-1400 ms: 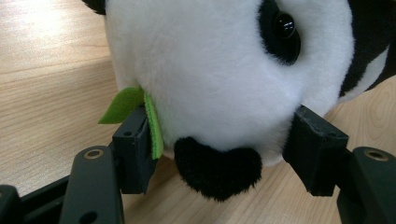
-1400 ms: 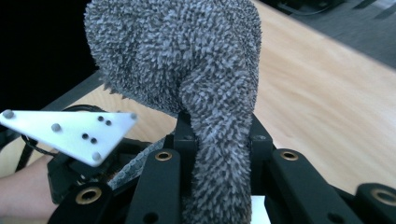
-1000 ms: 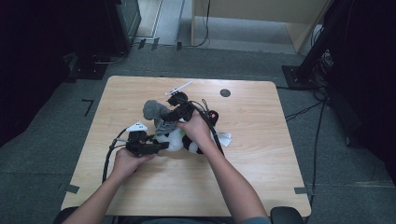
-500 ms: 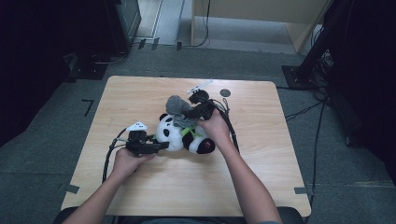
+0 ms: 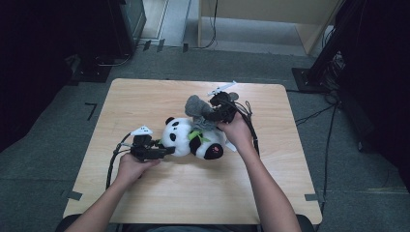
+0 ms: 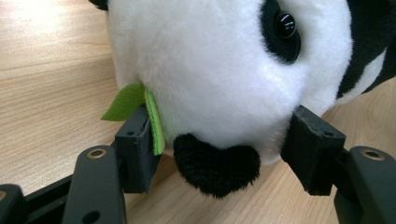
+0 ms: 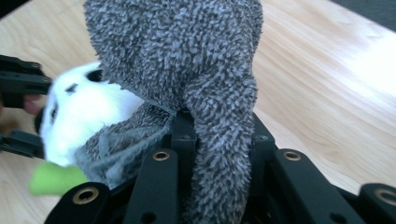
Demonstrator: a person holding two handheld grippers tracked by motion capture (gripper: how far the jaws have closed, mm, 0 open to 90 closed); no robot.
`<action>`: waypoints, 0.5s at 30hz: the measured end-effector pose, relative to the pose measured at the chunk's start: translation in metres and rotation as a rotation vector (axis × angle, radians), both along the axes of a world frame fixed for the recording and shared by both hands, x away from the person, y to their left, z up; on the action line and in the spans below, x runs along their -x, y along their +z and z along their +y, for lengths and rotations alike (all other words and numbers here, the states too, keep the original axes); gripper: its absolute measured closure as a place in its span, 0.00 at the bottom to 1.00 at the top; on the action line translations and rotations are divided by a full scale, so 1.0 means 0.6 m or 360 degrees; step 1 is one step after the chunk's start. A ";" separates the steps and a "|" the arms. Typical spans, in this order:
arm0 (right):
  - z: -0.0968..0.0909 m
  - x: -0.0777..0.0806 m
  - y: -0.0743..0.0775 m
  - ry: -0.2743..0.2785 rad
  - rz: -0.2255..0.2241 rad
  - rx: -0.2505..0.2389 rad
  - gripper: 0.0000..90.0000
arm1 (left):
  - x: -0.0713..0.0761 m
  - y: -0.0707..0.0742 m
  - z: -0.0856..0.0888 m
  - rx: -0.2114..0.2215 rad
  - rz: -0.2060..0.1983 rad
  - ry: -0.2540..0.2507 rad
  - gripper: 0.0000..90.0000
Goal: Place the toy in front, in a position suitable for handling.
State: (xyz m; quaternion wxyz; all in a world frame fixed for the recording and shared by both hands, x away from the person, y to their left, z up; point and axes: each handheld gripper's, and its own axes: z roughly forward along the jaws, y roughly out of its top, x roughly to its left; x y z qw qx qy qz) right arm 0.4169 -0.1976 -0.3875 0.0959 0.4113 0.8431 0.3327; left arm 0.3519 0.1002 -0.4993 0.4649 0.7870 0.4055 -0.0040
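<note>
High view, left gripper clamped on panda's head, right gripper pinching grey cloth above table

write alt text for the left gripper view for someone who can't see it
A plush panda's white head sits between the left gripper's two black jaws, which press its sides above the wooden table. Its black nose faces the camera, and a green felt leaf lies against one jaw.

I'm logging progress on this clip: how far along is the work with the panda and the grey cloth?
Done: the left hand-held gripper clamps the panda plush at its head, pinning it on the table. In hand: the right hand-held gripper is shut on the grey fuzzy cloth, held above the panda's body. Left: the cloth is not yet set down or released.
</note>
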 end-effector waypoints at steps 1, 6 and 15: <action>0.000 0.000 0.000 0.0000 0.0000 0.0000 0.80 | 0.000 0.000 0.000 0.0000 0.0000 0.0000 0.38; -0.030 0.003 0.007 -0.0080 -0.0052 0.0105 0.81 | 0.000 0.000 0.000 0.0002 -0.0013 -0.0003 0.39; -0.038 0.012 0.030 -0.0121 -0.0151 0.0207 0.82 | 0.001 -0.001 0.000 0.0001 -0.0021 -0.0003 0.39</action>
